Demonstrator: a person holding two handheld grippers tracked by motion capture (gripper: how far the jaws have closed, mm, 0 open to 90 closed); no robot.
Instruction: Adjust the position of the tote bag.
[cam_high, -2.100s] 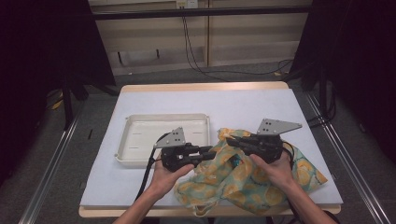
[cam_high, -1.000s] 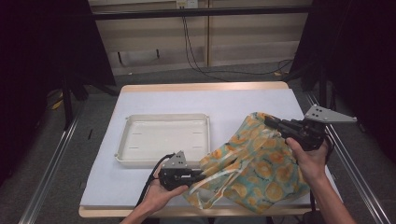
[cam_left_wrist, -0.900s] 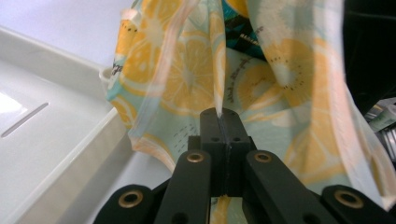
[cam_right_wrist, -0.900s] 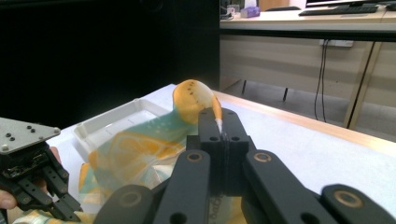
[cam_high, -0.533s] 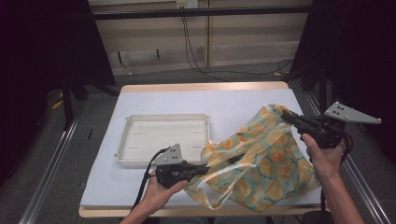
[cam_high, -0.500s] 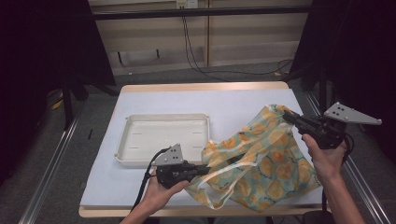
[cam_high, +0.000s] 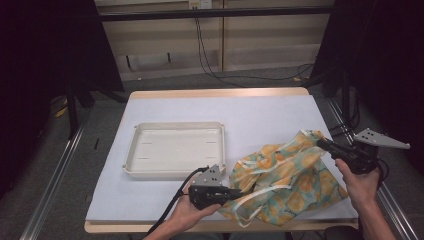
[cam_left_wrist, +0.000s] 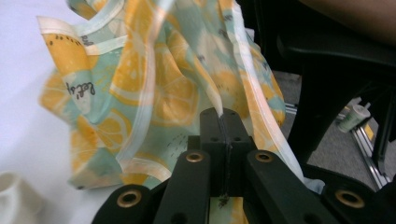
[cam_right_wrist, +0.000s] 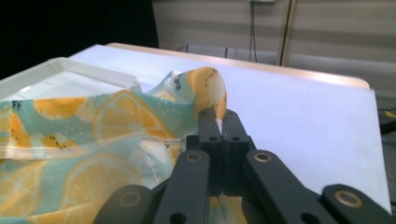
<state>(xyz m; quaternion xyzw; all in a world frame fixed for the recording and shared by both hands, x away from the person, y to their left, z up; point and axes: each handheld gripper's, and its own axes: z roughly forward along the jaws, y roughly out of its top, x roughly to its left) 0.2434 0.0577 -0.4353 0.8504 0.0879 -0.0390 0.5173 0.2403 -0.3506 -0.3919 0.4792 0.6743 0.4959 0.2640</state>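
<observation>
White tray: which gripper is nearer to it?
Left. The left gripper sits just below the white tray, gripping the lemon-print cloth; the right gripper holds the cloth's far-right corner.

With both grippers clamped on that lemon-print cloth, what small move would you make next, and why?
Probably draw the right gripper farther from the left gripper. Both are shut on the lemon-print cloth, which sags in folds between them on the table, so more separation should stretch it flat.

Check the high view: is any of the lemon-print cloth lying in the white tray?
No, the cloth lies right of the tray, apart from it.
</observation>
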